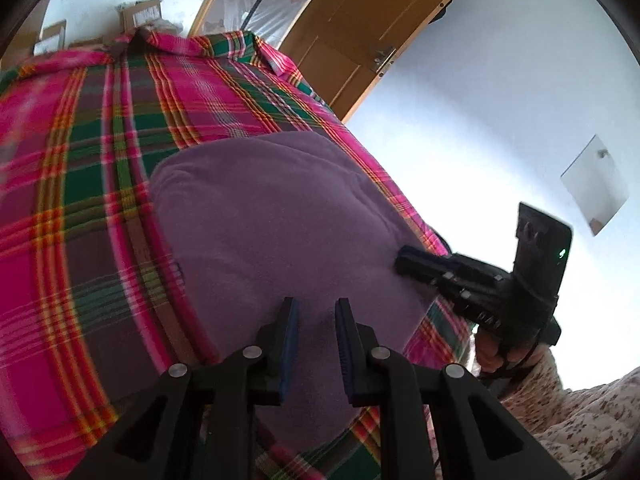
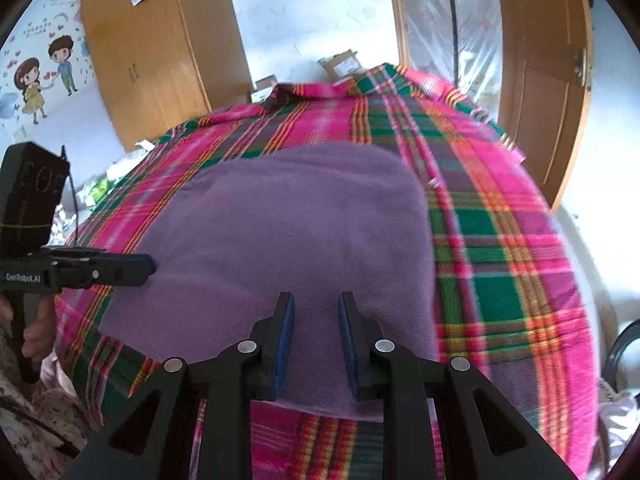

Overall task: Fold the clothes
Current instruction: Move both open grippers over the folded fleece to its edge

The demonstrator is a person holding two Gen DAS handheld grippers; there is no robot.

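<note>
1. Over the purple garment (image 1: 280, 220), seen from my left wrist, my left gripper (image 1: 316, 320) hangs with its blue-padded fingers (image 1: 289, 336) set a narrow gap apart and nothing between them; purple cloth shows through the gap.
2. That garment lies flat on a pink-and-green plaid blanket (image 1: 80, 200), which reaches out past the garment on every side I can see.
3. At the garment's right edge, my right gripper (image 1: 412, 262) touches or nearly touches the cloth with its tip; from this side I cannot tell how far its fingers stand apart. A hand (image 1: 500, 354) in a patterned sleeve holds its grip.
4. Beyond the blanket stand a wooden door (image 1: 360, 28) and some cardboard boxes (image 1: 140, 16).
5. From my right wrist, the right gripper (image 2: 316, 318) shows its fingers (image 2: 286, 332) parted narrowly and empty, hovering above the near part of the purple garment (image 2: 300, 220).
6. The plaid blanket (image 2: 500, 240) frames the garment here too.
7. At the garment's left edge, my left gripper (image 2: 140, 266) points its tip at the cloth, seen side-on, its gap hidden from this angle.
8. Behind the blanket rises a wooden wardrobe (image 2: 160, 52), with cartoon wall stickers (image 2: 44, 72) to its left.
</note>
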